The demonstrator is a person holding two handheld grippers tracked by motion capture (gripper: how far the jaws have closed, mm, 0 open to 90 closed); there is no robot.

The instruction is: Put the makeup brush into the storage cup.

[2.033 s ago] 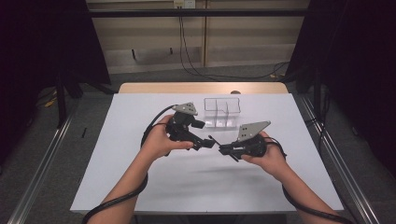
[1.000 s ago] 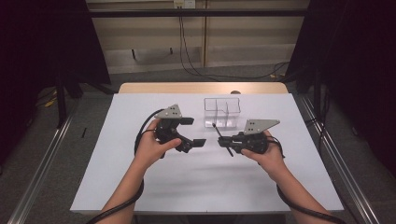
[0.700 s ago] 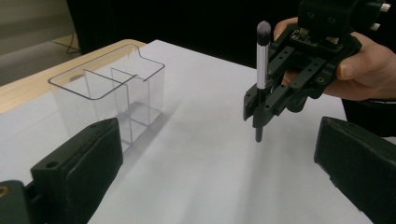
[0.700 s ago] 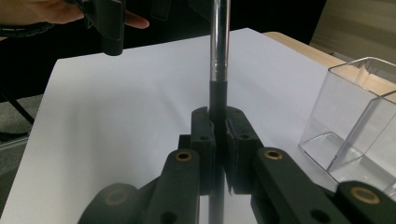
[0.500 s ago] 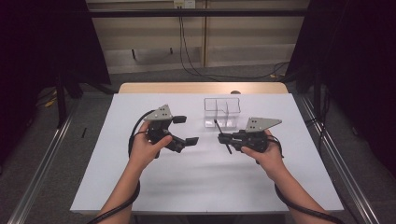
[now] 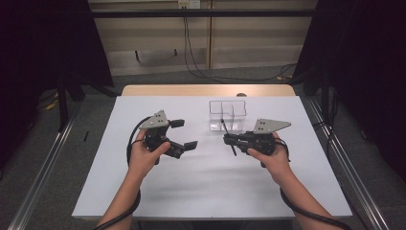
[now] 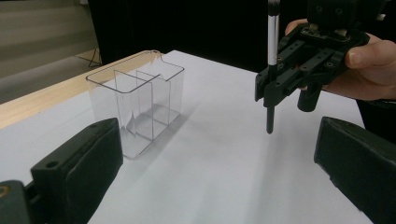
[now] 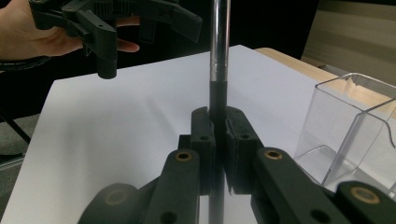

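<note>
Your right gripper (image 6: pixel 229 139) is clamped on a black-and-silver pen (image 6: pixel 228 137), held upright above the white table (image 6: pixel 201 191), just in front of the clear divided container (image 6: pixel 228 115). Your left gripper (image 6: pixel 184 133), jaws spread apart and empty, hovers well to the pen's left.

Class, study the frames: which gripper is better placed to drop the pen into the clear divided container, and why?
Right. The right gripper is shut on the pen, held upright beside the clear container. The left gripper is open, holds nothing and sits farther away.
</note>
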